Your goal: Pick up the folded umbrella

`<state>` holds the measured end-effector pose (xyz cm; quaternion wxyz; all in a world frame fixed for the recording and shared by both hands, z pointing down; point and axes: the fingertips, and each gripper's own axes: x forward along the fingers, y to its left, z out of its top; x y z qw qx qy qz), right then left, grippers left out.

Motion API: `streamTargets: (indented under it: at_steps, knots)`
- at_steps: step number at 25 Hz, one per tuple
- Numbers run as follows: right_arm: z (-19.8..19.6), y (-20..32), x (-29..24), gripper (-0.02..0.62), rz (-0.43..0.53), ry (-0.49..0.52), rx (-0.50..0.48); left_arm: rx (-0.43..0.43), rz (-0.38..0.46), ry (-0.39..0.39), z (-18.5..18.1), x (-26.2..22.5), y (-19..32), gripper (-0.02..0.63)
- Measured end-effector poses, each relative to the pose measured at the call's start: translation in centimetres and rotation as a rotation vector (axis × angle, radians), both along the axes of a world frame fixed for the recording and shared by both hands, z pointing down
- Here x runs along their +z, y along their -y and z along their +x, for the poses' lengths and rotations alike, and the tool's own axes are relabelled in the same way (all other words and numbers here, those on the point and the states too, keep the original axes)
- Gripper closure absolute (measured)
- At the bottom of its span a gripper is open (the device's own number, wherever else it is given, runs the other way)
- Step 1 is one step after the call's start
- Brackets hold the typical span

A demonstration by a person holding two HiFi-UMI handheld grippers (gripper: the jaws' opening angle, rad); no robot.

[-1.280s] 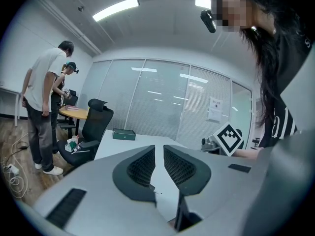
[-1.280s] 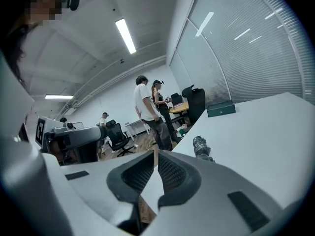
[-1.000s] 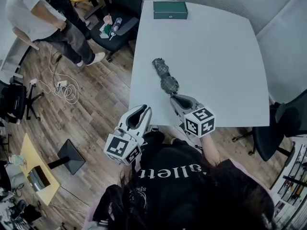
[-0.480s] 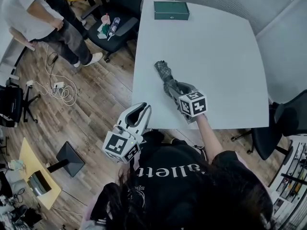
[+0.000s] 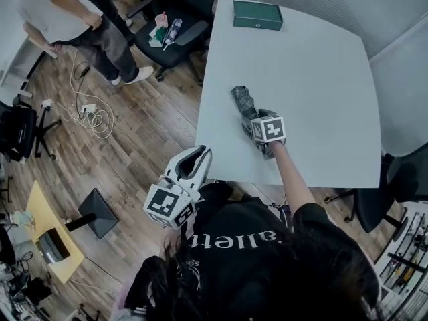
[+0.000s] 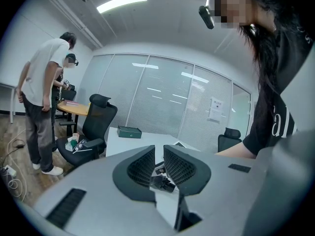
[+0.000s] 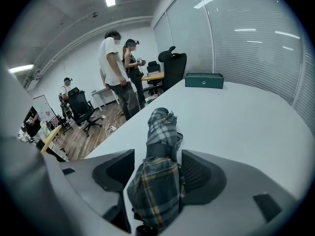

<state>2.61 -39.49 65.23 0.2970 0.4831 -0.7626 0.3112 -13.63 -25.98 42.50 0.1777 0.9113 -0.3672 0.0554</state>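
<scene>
The folded umbrella (image 5: 242, 101), grey plaid fabric with a dark strap, lies on the white table (image 5: 321, 79) near its left front edge. My right gripper (image 5: 252, 119) points down onto its near end, and its jaws are opening. In the right gripper view the umbrella (image 7: 160, 132) lies lengthwise between the jaws of the right gripper (image 7: 157, 170); the left pad stands apart from the fabric. My left gripper (image 5: 194, 158) hangs off the table's front edge over the floor. In the left gripper view this left gripper (image 6: 159, 154) has its jaws together, with nothing held.
A green box (image 5: 257, 15) sits at the table's far edge. A black office chair (image 5: 180, 32) with bottles on its seat stands beside the table's far left corner. People (image 5: 73, 12) stand farther left, with cables (image 5: 90, 116) on the wooden floor. Another chair (image 5: 381, 192) stands at the right.
My right gripper has moved forward and down from the table's front edge onto the umbrella's near end, and its jaws have spread round it. The left gripper has barely shifted.
</scene>
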Motion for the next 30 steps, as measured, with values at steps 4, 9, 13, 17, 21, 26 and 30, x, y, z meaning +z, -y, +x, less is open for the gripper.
streamTargets:
  at_steps: [4, 9, 13, 17, 21, 26, 30]
  knots:
    - [-0.3, 1.3, 1.6, 0.307, -0.032, -0.035, 0.001, -0.016, -0.012, 0.006, -1.0, 0.4, -0.1, 0.534]
    - [-0.7, 1.7, 3.8, 0.305, -0.073, -0.097, -0.001, -0.036, -0.026, 0.008, -2.3, 0.9, -0.2, 0.534]
    - [-0.6, 1.7, 4.6, 0.307, -0.048, -0.138, 0.023, -0.047, -0.032, 0.002, -3.4, 1.2, 0.0, 0.534]
    - [-0.5, 1.7, 4.6, 0.33, -0.033, -0.146, 0.027, -0.064, -0.041, 0.0, -4.3, 1.8, 0.0, 0.534]
    - [-0.5, 1.3, 4.3, 0.359, -0.034, -0.082, 0.072, -0.06, -0.045, -0.004, -4.2, 2.1, 0.2, 0.534]
    - [0.1, -0.7, 4.1, 0.371, -0.091, 0.059, 0.175, -0.04, -0.052, 0.006, -4.0, 2.3, 0.1, 0.534]
    - [0.0, -3.3, 3.1, 0.373, -0.126, 0.229, 0.25, -0.029, -0.057, 0.012, -3.6, 2.3, 0.2, 0.534]
